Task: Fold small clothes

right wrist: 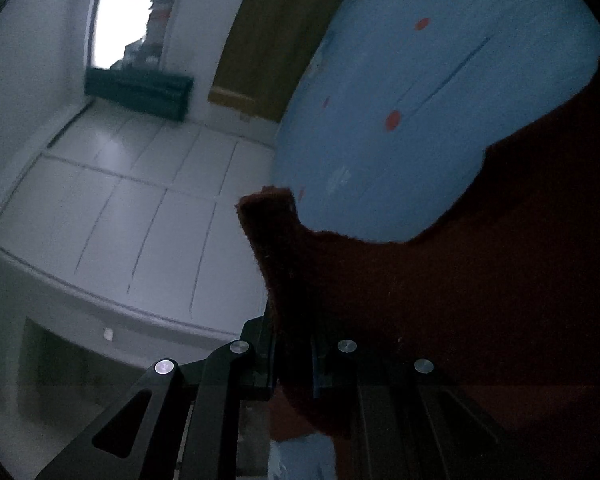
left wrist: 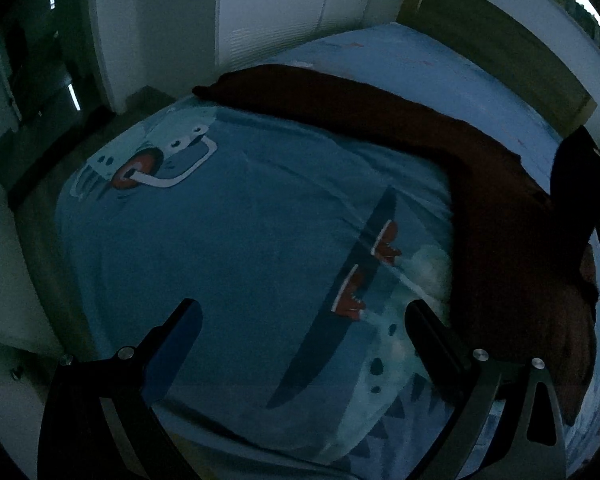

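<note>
A dark red-brown garment [left wrist: 380,120] lies stretched across the blue printed bedsheet [left wrist: 240,240], from the far left corner down the right side. My left gripper [left wrist: 304,320] hovers open over the sheet, nothing between its fingers, the garment off to its right. In the right wrist view the same garment [right wrist: 440,280] hangs from my right gripper [right wrist: 294,344], whose jaws are shut on its edge; a folded corner sticks up above the fingers. The cloth covers most of the right finger.
White wardrobe doors [right wrist: 132,200] and a window [right wrist: 124,12] fill the left of the right wrist view. A wooden headboard [left wrist: 500,52] runs along the bed's far side. A dark shape [left wrist: 576,188] at the right edge may be the other hand's tool.
</note>
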`<control>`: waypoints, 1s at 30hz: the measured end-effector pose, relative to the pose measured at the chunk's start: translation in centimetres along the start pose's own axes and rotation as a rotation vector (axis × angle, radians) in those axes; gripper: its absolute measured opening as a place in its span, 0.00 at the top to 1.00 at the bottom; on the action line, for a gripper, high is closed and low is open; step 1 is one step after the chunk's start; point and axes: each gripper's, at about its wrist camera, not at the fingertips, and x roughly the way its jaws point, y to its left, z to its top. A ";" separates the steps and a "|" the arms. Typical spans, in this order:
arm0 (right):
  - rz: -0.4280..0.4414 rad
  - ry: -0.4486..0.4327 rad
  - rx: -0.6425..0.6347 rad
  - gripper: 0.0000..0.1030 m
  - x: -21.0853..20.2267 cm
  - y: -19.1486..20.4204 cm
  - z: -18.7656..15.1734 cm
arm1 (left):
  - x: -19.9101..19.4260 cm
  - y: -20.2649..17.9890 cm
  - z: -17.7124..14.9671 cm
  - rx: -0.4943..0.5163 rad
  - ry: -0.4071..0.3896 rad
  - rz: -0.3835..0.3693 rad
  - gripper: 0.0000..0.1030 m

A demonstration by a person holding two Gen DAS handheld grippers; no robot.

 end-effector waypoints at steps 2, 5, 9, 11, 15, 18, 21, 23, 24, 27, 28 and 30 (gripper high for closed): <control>-0.006 0.026 -0.018 0.89 1.4 0.4 -0.7 | 0.1 0.3 -0.1 -0.005 0.003 -0.002 0.03; -0.039 0.080 -0.058 0.88 3.4 0.6 -2.1 | 0.4 0.8 -0.2 -0.014 0.010 0.000 0.03; -0.135 0.151 -0.135 0.87 5.8 0.0 -5.1 | 0.7 1.4 -0.5 -0.023 0.019 0.003 0.03; -0.194 0.190 -0.171 0.87 7.2 -0.7 -6.4 | 0.8 1.7 -0.6 -0.028 0.023 0.005 0.03; -0.281 0.261 -0.217 0.85 8.8 -2.9 -9.0 | 1.0 2.3 -0.7 -0.038 0.027 0.011 0.03; -0.299 0.303 -0.246 0.76 9.8 -3.6 -10.3 | 1.2 2.5 -0.8 -0.047 0.030 0.014 0.03; -0.309 0.334 -0.273 0.54 10.6 -3.7 -11.5 | 1.3 2.7 -0.8 -0.050 0.030 0.014 0.03; -0.315 0.348 -0.308 0.50 10.8 -3.3 -12.3 | 1.2 2.6 -0.8 -0.048 0.022 0.017 0.03; -0.322 0.354 -0.325 0.47 10.5 -3.4 -12.4 | 1.0 2.4 -0.8 -0.042 0.013 0.020 0.03; -0.296 0.377 -0.363 0.46 10.1 -2.4 -12.6 | 0.6 1.9 -0.6 -0.014 -0.020 0.038 0.03; -0.285 0.381 -0.378 0.45 10.0 -2.0 -12.5 | 0.6 1.8 -0.5 -0.008 -0.027 0.038 0.03; -0.277 0.375 -0.424 0.45 9.1 -1.1 -12.4 | 0.4 1.7 -0.2 -0.009 -0.047 0.025 0.03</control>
